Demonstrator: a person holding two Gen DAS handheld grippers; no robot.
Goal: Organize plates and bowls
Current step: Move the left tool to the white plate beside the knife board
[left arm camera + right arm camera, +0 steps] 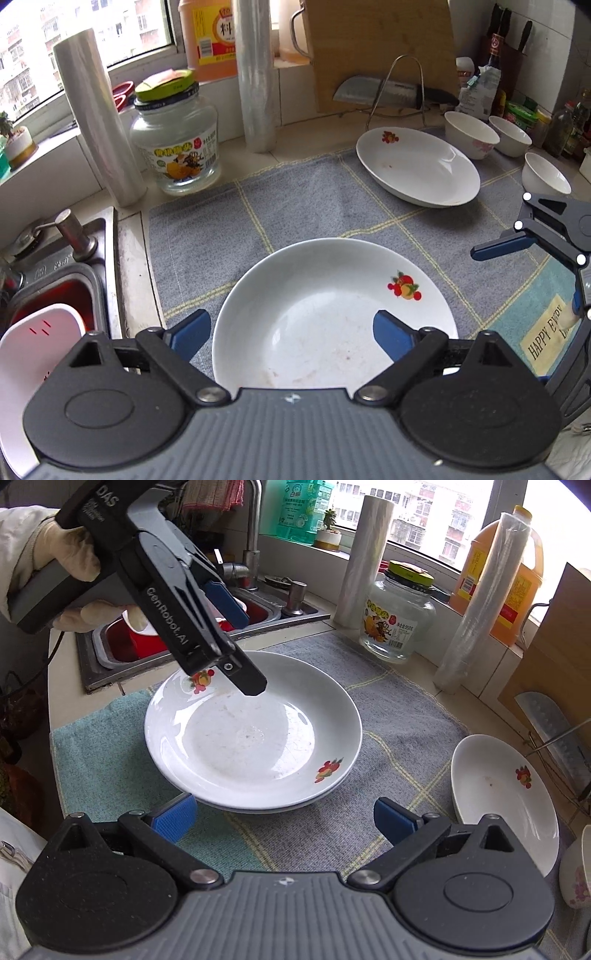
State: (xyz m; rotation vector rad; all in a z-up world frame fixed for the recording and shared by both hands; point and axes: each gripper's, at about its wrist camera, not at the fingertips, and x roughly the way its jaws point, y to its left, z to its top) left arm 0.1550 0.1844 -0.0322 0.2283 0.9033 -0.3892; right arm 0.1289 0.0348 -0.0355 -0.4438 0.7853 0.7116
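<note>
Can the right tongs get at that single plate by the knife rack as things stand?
Probably yes. The right tongs are open and empty, and the single plate lies uncovered on the towel with nothing between them.

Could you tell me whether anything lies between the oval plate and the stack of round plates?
Nothing visible does: only bare towel lies between the oval plate and the stacked plates. The left gripper hangs open over the stack's far side.

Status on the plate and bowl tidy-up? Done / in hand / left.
Done: two round plates sit stacked on the towel.
In hand: nothing. The left gripper is open above the stack's rim; the right gripper is open and empty.
Left: the oval plate lies apart by the rack, and three bowls stand loose, unstacked, beyond it.
</note>
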